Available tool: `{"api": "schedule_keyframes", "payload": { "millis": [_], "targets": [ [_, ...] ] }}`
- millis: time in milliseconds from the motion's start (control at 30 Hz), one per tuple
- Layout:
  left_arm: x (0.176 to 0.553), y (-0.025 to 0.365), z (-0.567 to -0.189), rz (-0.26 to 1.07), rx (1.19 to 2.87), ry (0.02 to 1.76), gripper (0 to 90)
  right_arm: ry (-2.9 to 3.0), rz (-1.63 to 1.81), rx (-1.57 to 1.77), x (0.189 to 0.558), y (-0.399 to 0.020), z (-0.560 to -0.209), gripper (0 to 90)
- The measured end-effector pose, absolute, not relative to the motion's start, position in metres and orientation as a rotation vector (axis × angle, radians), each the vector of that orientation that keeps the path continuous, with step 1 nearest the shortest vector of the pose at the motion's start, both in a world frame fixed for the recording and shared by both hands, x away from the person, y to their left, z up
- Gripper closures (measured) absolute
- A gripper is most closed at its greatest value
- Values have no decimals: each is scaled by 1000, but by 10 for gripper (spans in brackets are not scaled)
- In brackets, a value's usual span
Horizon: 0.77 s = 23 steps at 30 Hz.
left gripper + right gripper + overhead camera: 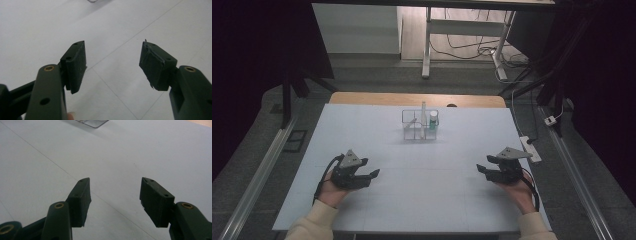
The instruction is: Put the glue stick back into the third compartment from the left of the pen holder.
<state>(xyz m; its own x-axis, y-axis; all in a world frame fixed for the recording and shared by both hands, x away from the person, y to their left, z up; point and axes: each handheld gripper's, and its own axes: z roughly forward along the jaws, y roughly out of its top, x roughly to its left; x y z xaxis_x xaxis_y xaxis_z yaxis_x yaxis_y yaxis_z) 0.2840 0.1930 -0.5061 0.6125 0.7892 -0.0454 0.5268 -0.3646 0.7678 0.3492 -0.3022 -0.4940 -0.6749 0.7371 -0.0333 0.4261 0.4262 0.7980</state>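
We have both hands resting low on the pale grey, faintly gridded tabletop (412,200), and the thing nearest to them is the small clear plastic compartment rack (419,125) standing at the middle of the far half, well apart from either hand. In it we can make out a tall slim clear tube (423,114) standing upright and a short bottle with a teal cap (433,119) beside it on the right; something pale leans in the left compartment, too small to identify. Our left tool (371,169) sits at the near left with its jaws apart and nothing between its dark pads (76,66), just bare tabletop. Our right tool (484,164) at the near right is likewise spread and empty, its pads (155,200) framing blank surface, with a corner of the rack at the top edge of its view. The risks, as we judge them, lie in the approach: the rack looks light and the tube top-heavy, so a jaw coming in low could shove the rack along or clip the tube and tip it. Reaching with both tools at once could crowd the narrow compartments, and a trailing black cable (324,177) might drag.
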Motion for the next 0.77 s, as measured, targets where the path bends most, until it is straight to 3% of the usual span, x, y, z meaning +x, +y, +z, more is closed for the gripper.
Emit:
{"api": "schedule_keyframes", "payload": {
  "millis": [767],
  "targets": [
    [286, 199, -508, 400, 2053, 1054, 362, 2306, 1134, 992, 348, -305, -494, 406]
  ]
}}
